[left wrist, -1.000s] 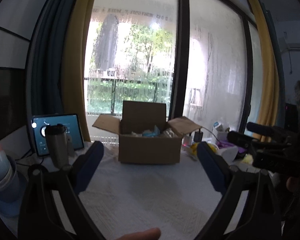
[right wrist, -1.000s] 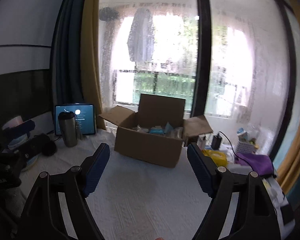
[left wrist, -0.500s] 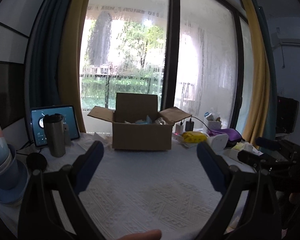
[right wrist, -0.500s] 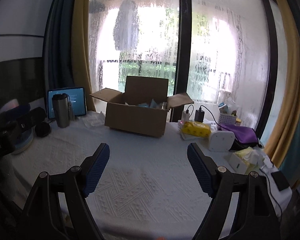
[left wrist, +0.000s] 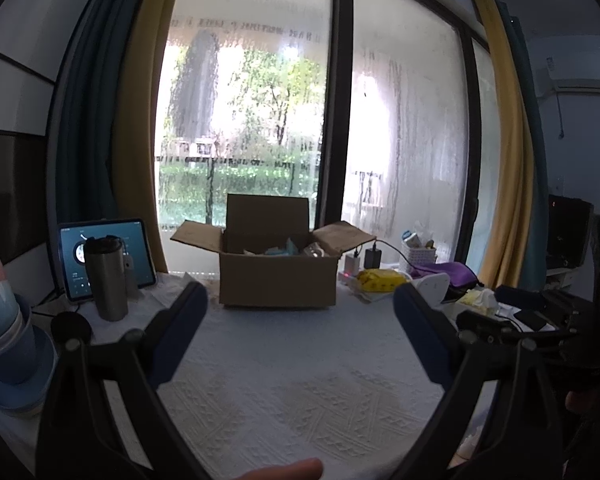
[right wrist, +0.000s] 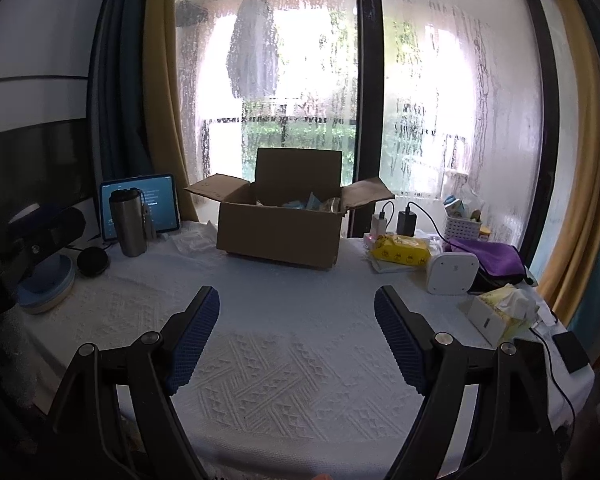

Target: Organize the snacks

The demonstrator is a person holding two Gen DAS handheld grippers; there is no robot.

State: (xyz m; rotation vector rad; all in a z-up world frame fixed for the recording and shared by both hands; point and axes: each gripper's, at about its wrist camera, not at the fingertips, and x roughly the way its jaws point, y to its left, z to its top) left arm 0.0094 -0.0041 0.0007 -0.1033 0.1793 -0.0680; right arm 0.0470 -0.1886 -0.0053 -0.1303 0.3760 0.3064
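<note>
The worktop [right wrist: 300, 320], under a white patterned cloth, is bare across its whole near and middle part, from the near edge up to the cardboard box [right wrist: 278, 232]. That box stands at the middle of the far edge, against the window, all four flaps open; snack packets [right wrist: 312, 202] show just above its rim.

Along the left edge stand a steel tumbler [right wrist: 128, 222] in front of a lit tablet [right wrist: 140, 204], a small black disc [right wrist: 93, 261] and a stack of blue bowls [left wrist: 8, 344]. The right edge is crowded: a yellow packet [right wrist: 400, 254], a white device [right wrist: 452, 273], a purple cloth [right wrist: 488, 254], a tissue box [right wrist: 500, 312], a white basket [right wrist: 462, 227] and chargers with cables near the far right corner.

The right tongs [right wrist: 297, 322] hang over the bare middle, jaws wide apart, holding nothing and touching nothing. The left tongs [left wrist: 300, 322] are likewise spread wide and empty above the cloth, pointing at the box.
</note>
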